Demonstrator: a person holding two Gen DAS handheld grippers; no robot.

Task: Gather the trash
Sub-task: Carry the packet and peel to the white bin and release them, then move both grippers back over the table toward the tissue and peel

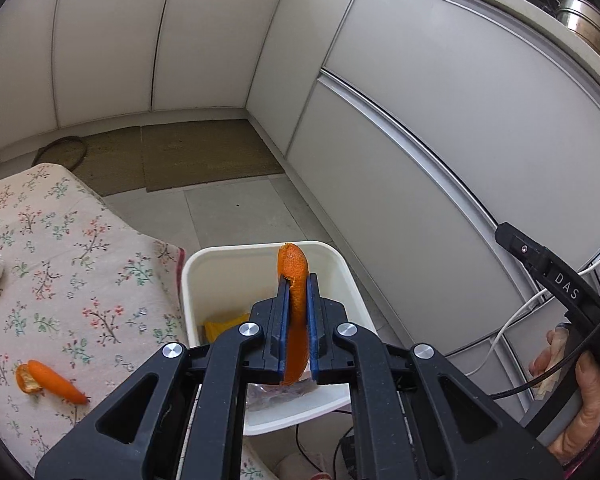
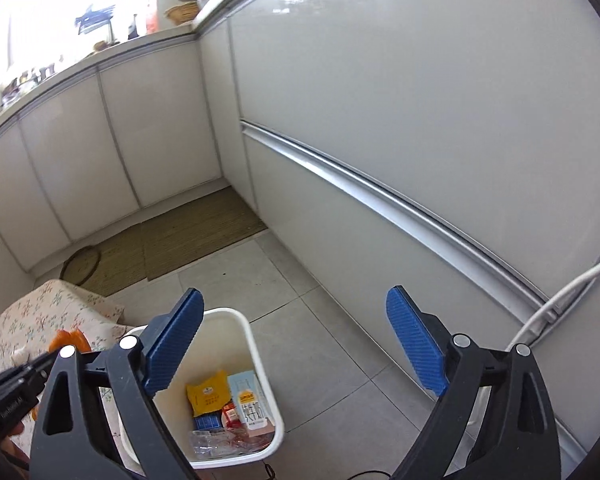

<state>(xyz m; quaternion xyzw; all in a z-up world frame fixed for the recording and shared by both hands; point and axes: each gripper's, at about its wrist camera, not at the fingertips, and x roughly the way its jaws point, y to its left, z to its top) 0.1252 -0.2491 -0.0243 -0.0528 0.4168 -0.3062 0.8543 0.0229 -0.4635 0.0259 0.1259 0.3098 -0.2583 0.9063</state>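
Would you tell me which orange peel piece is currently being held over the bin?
The long curved orange peel clamped in the left gripper, above the white bin; the other peel lies on the floral cloth.

I see a kitchen corner lined with pale grey cabinet doors [image 1: 204, 40] under a light countertop [image 2: 100, 60]. The floor [image 2: 320, 340] is grey tile, with two woven brown mats [image 1: 204, 156] at twelve o'clock against the cabinets. At nine o'clock sits a floral-patterned cloth surface [image 1: 60, 264]. Bright daylight washes out the window [image 2: 60, 4] at eleven o'clock.
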